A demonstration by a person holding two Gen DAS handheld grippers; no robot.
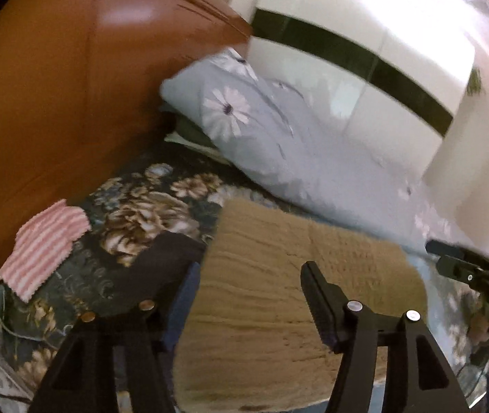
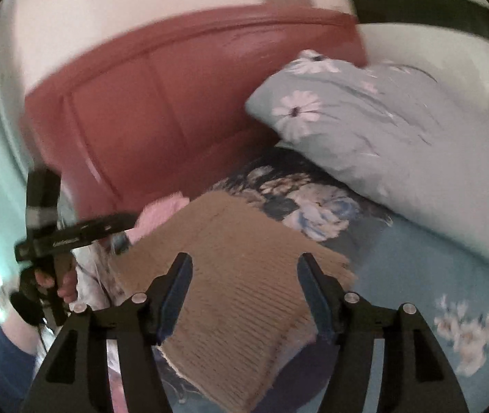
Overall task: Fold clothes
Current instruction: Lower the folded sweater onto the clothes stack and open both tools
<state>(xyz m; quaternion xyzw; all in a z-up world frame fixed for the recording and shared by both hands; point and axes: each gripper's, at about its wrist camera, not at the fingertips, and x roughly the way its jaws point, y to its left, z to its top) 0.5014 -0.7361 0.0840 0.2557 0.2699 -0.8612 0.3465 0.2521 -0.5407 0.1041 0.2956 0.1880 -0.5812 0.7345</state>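
A tan ribbed knit garment (image 1: 296,296) lies on the bed, folded into a thick pad; it also shows in the right wrist view (image 2: 237,275). My left gripper (image 1: 249,275) is open just above it, with its jaws spread over the cloth and empty. My right gripper (image 2: 244,268) is open above the same garment and empty. A pink and white striped knit piece (image 1: 46,241) lies to the left by the headboard; it peeks out pink in the right wrist view (image 2: 162,213). A dark garment (image 1: 172,251) lies under the tan one's left edge.
A brown wooden headboard (image 1: 55,86) stands behind the bed. A pale blue flowered pillow (image 1: 279,130) leans on it. A dark floral bedsheet (image 1: 148,199) covers the bed. A white wardrobe with a black band (image 1: 365,51) stands at the back. The other gripper shows at the right edge (image 1: 464,268).
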